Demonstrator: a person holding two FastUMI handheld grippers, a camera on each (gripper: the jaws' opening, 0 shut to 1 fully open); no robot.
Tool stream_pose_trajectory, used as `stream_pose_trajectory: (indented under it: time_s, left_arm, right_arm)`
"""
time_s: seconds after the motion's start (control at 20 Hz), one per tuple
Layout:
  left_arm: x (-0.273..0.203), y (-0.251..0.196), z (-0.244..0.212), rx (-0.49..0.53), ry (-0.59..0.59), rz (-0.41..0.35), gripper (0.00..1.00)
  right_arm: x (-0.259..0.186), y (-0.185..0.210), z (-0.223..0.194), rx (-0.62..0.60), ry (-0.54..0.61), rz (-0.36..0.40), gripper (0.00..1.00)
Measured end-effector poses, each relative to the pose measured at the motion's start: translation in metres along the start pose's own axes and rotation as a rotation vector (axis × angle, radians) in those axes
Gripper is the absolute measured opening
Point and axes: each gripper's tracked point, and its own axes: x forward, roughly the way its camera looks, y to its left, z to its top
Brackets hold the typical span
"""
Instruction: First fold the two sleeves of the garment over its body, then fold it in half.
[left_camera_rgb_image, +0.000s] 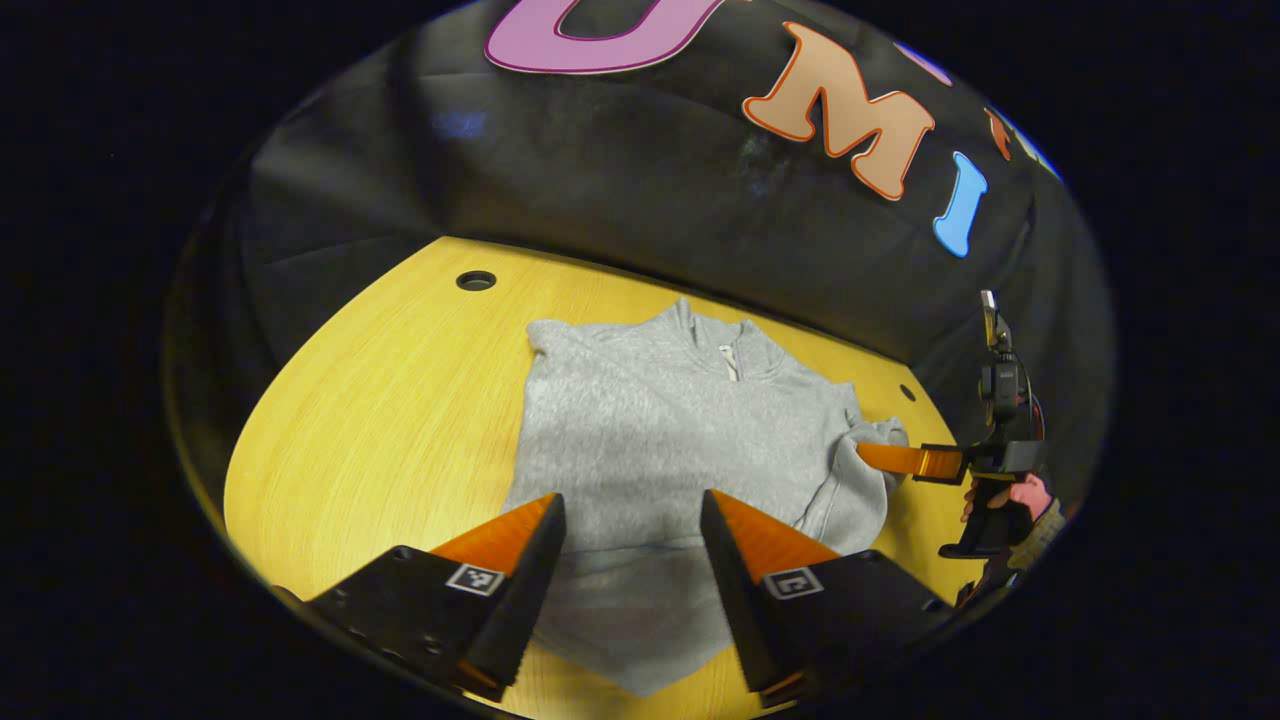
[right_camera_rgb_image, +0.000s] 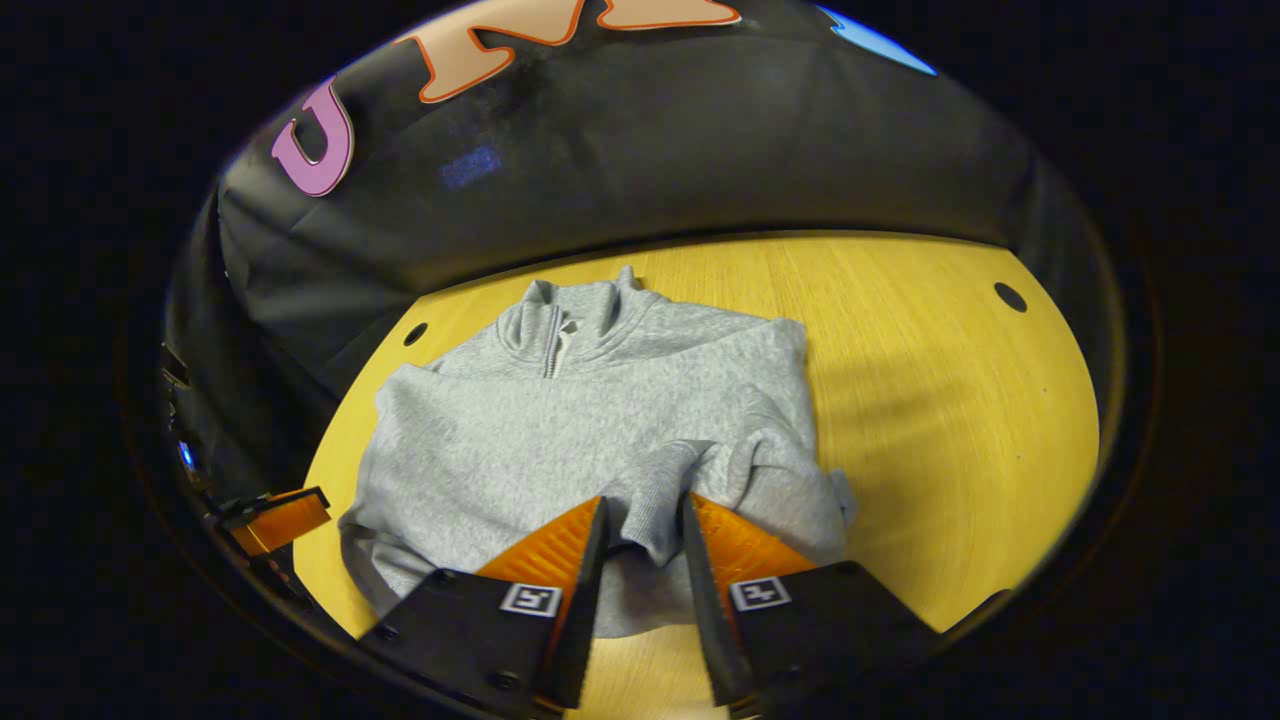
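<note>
Lying flat on the yellow worktop (right_camera_rgb_image: 950, 400), the grey zip-neck sweatshirt (right_camera_rgb_image: 560, 430) has its sleeve cuff (right_camera_rgb_image: 668, 490) between the narrowed right claw (right_camera_rgb_image: 642, 515); left claw (left_camera_rgb_image: 632, 510) hovers wide; next, I judge, carry the cuff across the body.

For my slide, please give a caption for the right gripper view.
Right gripper pinches a sleeve cuff over the grey sweater on the yellow table.

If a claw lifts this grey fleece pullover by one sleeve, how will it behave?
Likely floppy: the grey fleece pullover already bunches at the cuff. Probably drags rather than slides on the yellow wooden table, its thick fabric lying in soft folds.
</note>
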Motion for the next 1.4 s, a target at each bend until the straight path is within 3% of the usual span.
stream_pose_trajectory:
  time_s: [0.05,0.15,0.35,0.55,0.9,0.95,1.05,1.1,1.25,1.3,1.35,1.4]
  left_arm:
    - [-0.005,-0.001,-0.008,0.005,0.01,0.002,0.87]
    - [-0.016,-0.007,-0.026,0.003,0.038,-0.001,0.88]
    - [-0.03,-0.018,-0.072,0.012,0.116,0.003,0.88]
    - [-0.035,-0.025,-0.105,0.006,0.173,0.034,0.88]
    - [-0.022,-0.012,-0.116,0.081,0.2,0.125,0.86]
    - [-0.022,-0.01,-0.117,0.097,0.198,0.133,0.78]
    - [-0.019,-0.007,-0.117,0.15,0.18,0.151,0.75]
    - [-0.017,-0.009,-0.117,0.177,0.159,0.14,0.74]
    - [-0.012,-0.015,-0.115,0.199,0.132,0.107,0.54]
    - [-0.012,-0.015,-0.115,0.181,0.131,0.1,0.36]
    - [-0.013,-0.015,-0.112,0.175,0.129,0.094,0.18]
    - [-0.012,-0.015,-0.112,0.172,0.133,0.09,0.11]
  right_arm:
    - [0.0,0.003,0.001,0.0,-0.001,0.008,0.54]
    - [0.001,0.007,-0.001,0.008,0.002,0.025,0.75]
    - [-0.005,0.014,0.004,0.009,-0.013,0.061,0.94]
    - [-0.01,0.015,0.004,-0.008,-0.016,0.062,0.95]
    - [-0.029,0.01,0.01,-0.071,-0.059,0.044,0.92]
    - [-0.033,0.008,0.012,-0.078,-0.066,0.037,0.98]
    - [-0.042,0.005,0.014,-0.068,-0.077,0.03,0.92]
    - [-0.049,0.006,0.017,-0.064,-0.09,0.034,0.97]
    - [-0.07,0.005,0.028,-0.06,-0.141,0.03,0.97]
    - [-0.074,0.005,0.03,-0.056,-0.153,0.029,0.92]
    - [-0.081,0.005,0.031,-0.05,-0.161,0.028,0.97]
    - [-0.089,0.005,0.03,-0.04,-0.172,0.027,0.93]
